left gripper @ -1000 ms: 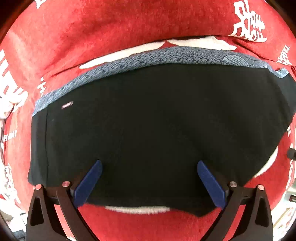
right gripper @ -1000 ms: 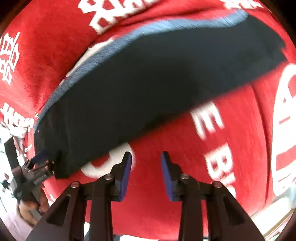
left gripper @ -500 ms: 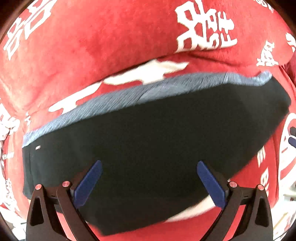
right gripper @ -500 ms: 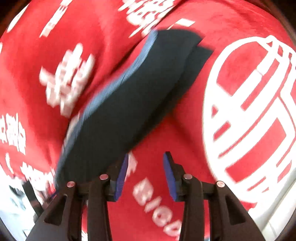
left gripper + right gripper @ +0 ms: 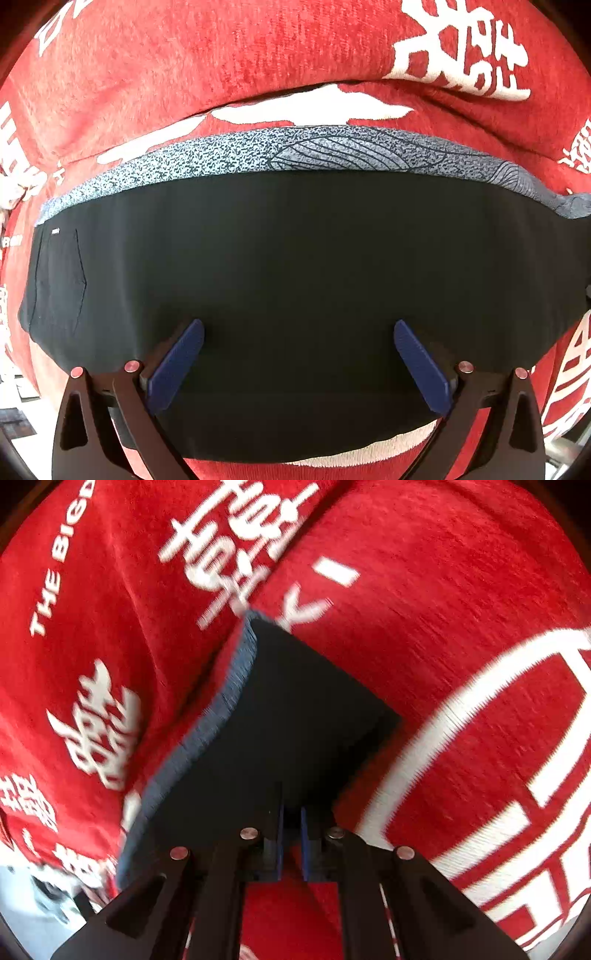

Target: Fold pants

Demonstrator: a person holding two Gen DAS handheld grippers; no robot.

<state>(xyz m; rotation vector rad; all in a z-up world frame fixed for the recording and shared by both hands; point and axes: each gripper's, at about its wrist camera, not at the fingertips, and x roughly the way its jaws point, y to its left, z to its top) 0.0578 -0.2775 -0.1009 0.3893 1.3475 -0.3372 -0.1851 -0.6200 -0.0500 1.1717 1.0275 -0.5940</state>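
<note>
Black pants point(image 5: 295, 280) with a grey patterned waistband point(image 5: 303, 151) lie folded flat on a red cloth. My left gripper point(image 5: 295, 354) is open wide, its blue pads point(image 5: 173, 365) low over the near part of the pants, holding nothing. In the right wrist view the pants point(image 5: 288, 716) run away from the camera, with the waistband point(image 5: 207, 731) along their left edge. My right gripper point(image 5: 290, 834) is shut on the near edge of the pants.
The red cloth point(image 5: 184, 66) with white printed characters covers the whole surface and has a raised fold beyond the waistband. In the right wrist view a large white ring print point(image 5: 458, 716) lies on the cloth right of the pants. A pale floor area point(image 5: 33, 915) shows at the bottom left.
My right gripper has swung round to the pants' near edge and shut on it. My left gripper has stayed open over the pants while its view shifted.
</note>
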